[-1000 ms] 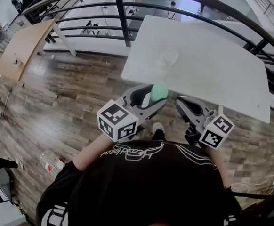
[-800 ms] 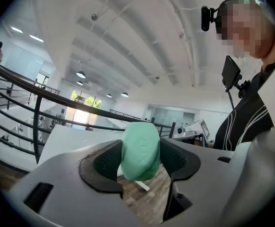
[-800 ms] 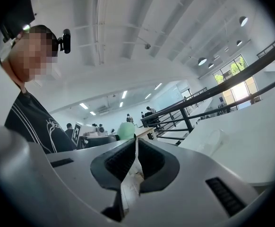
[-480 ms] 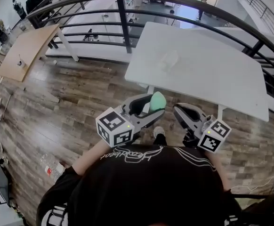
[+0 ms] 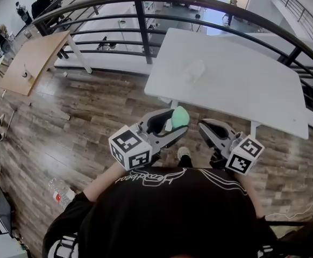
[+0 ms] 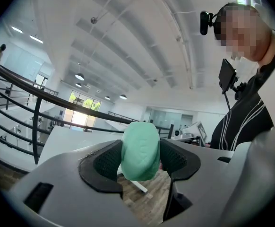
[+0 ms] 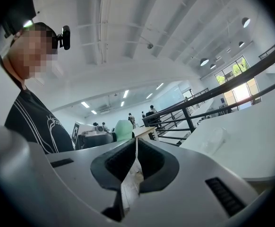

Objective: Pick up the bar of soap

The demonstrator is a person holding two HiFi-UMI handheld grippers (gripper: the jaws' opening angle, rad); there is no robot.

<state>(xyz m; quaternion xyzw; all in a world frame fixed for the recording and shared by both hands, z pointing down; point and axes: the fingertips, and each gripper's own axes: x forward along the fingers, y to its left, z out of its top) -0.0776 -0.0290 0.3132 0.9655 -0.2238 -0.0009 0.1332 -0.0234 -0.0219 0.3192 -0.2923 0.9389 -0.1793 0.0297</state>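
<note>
The right gripper [image 7: 136,144] has its jaws closed, the black ribbed pads meeting along a thin vertical seam with nothing between them. Beyond the jaw tips, slightly left of the seam, the pale green bar of soap [image 7: 124,129] is partly visible. A white table [image 7: 255,143] occupies the right side and carries a clear, crumpled item [image 7: 217,138]. A black railing [image 7: 208,105] runs behind the table. The person's black shirt [image 7: 33,124] fills the left edge. Ceiling lights [image 7: 204,61] hang overhead.
</note>
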